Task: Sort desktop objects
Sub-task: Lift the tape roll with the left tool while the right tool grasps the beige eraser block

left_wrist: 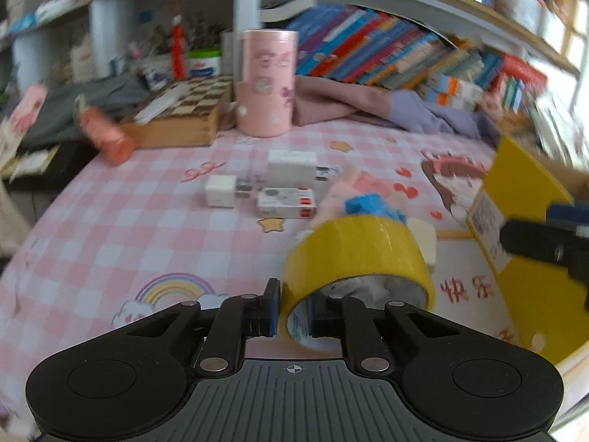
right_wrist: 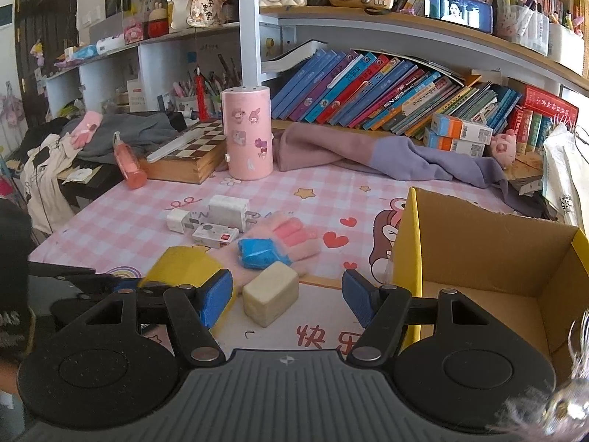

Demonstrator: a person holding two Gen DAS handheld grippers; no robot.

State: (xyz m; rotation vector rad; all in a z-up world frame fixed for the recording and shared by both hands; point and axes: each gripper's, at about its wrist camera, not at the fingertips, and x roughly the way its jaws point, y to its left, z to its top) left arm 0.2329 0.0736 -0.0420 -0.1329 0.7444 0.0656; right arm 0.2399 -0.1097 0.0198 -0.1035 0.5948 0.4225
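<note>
My left gripper (left_wrist: 294, 313) is shut on the wall of a yellow tape roll (left_wrist: 357, 254): one finger is outside the ring, the other inside it. The roll is tilted just above the pink checked table cover. In the right wrist view the roll (right_wrist: 180, 265) shows at the left, partly behind a blue pad. My right gripper (right_wrist: 287, 300) is open, and a cream block (right_wrist: 270, 296) lies on the cover in the gap ahead, untouched. Beyond it a blue object (right_wrist: 257, 254) rests on a pink glove (right_wrist: 294, 235). Two white chargers (right_wrist: 228, 211) and a small white box (right_wrist: 215, 235) lie further back.
An open cardboard box (right_wrist: 497, 243) with yellow outer sides stands at the right. At the back are a pink cylinder (right_wrist: 248, 132), a wooden chessboard case (right_wrist: 187, 158), an orange bottle (right_wrist: 129, 165), purple cloth (right_wrist: 405, 154) and shelves of books. A person's dark sleeve (right_wrist: 11, 258) shows at the left.
</note>
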